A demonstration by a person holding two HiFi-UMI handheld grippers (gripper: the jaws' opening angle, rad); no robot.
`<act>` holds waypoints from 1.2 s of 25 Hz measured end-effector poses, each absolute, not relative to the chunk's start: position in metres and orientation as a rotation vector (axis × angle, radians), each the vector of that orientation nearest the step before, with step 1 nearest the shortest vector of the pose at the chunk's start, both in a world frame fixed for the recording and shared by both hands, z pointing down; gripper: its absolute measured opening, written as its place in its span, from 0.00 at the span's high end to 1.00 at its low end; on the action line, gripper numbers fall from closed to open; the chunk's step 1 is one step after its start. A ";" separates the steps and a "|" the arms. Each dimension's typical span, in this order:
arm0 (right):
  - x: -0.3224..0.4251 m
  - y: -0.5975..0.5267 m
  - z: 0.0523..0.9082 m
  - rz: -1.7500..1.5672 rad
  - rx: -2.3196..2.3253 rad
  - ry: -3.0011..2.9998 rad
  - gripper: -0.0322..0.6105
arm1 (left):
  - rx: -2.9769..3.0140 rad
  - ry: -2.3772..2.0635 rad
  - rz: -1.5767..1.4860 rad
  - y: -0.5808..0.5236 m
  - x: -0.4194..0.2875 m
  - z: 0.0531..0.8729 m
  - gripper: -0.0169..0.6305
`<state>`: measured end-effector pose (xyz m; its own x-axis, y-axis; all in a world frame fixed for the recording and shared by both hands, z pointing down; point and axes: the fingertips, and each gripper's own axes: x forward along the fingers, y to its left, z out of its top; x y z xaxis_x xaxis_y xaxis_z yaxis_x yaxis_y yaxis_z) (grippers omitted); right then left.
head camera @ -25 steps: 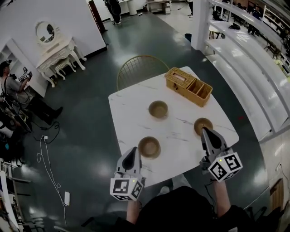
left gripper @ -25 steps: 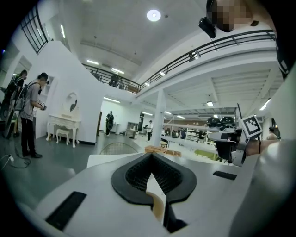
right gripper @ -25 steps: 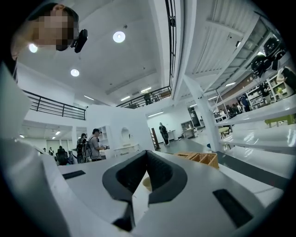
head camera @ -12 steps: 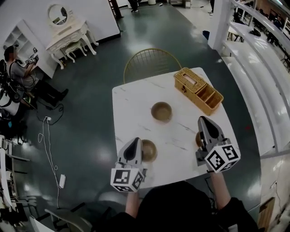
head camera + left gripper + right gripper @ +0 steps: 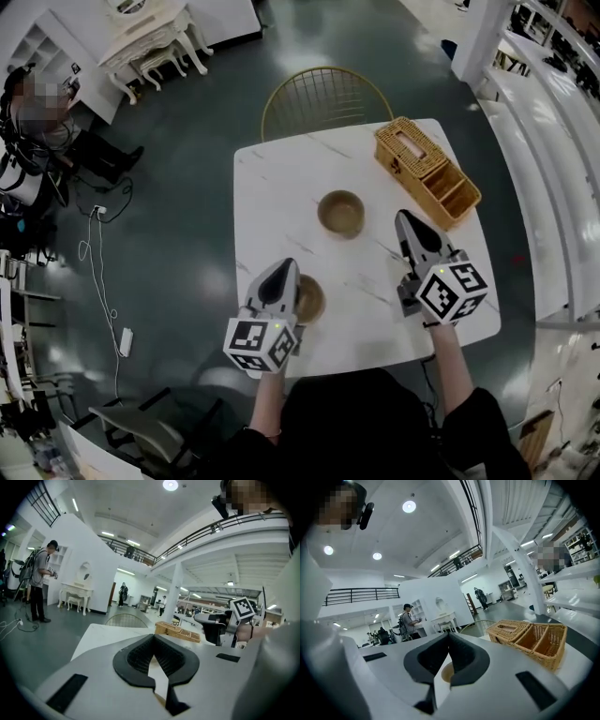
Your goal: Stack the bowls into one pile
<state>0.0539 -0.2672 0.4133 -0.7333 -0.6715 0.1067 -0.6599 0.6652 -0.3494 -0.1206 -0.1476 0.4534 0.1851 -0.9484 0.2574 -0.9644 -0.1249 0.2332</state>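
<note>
Table point(image 5: 272, 187): white marble top, lying under both grippers and carrying the bowls and the basket.
Left gripper point(image 5: 283, 270): hovering over the near left part of the table, its fingers point(image 5: 140, 656) pressing together at the tips and clamping nothing.
Near bowl point(image 5: 312, 300): sitting just to the right of the left fingers and a little behind their tips, partly hidden by that gripper's body.
Middle bowl point(image 5: 340, 213): standing upright ahead of the left fingers and to the left of the right fingers, closer to the right ones, touching neither.
Right gripper point(image 5: 404, 218): hanging over the right part of the table, fingers point(image 5: 464, 660) closing tip to tip with nothing caught in them.
Hidden bowl point(image 5: 446, 672): peeking through the gap below the right fingertips in the right gripper view; the head view is not showing it.
Wicker basket point(image 5: 428, 172): resting ahead of the right fingers and off to their right, well apart from them.
</note>
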 end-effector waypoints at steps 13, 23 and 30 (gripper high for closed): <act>0.002 -0.311 0.479 -0.843 -1.100 2.989 0.93 | 2.085 -1.682 0.099 -0.173 -0.118 0.483 0.95; -0.014 -0.335 0.528 -0.968 -1.155 3.041 0.92 | 2.073 -1.620 0.118 -0.189 -0.113 0.497 0.95; -0.018 -0.343 0.558 -1.150 -1.194 2.996 0.78 | 2.065 -1.590 0.132 -0.195 -0.108 0.504 0.95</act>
<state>-0.0181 -0.3428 0.5580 -0.7220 -0.5046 0.4733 -0.6917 0.5404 -0.4791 -0.1085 -0.1950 0.5043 0.3043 -0.8719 0.3837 -0.9232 -0.1706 0.3445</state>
